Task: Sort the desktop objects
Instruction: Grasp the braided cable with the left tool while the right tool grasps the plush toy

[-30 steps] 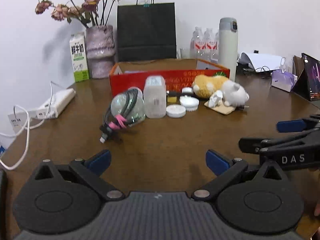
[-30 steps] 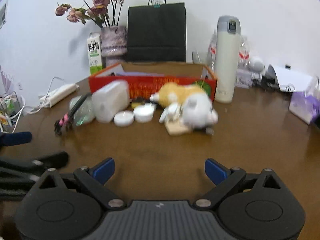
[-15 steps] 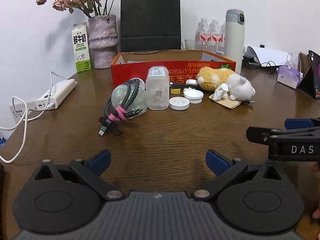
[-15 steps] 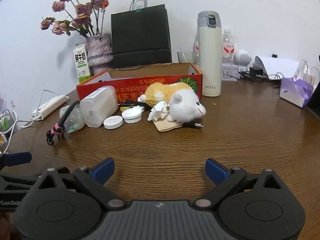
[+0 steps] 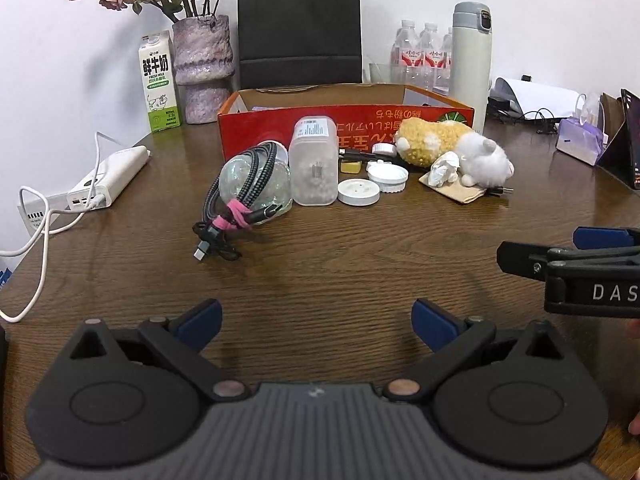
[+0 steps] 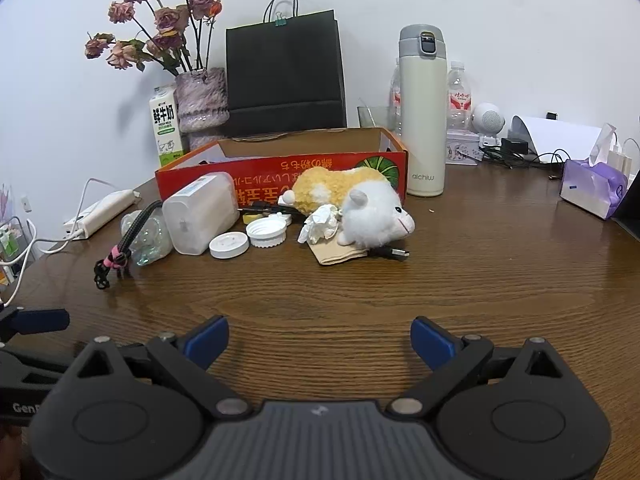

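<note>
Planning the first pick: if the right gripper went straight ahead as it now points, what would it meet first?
Probably the brown paper under the crumpled tissue and plush toy; bare table lies before that. The right gripper is open and empty. Depth is uncertain.

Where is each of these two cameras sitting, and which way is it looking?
Left wrist view: rides on the left hand-held gripper, low over the table, facing the red box; the right hand-held gripper shows at its right edge.
Right wrist view: rides on the right hand-held gripper, facing the plush toy; the left one shows at lower left.
Both see the box, the toy and the flask.
</note>
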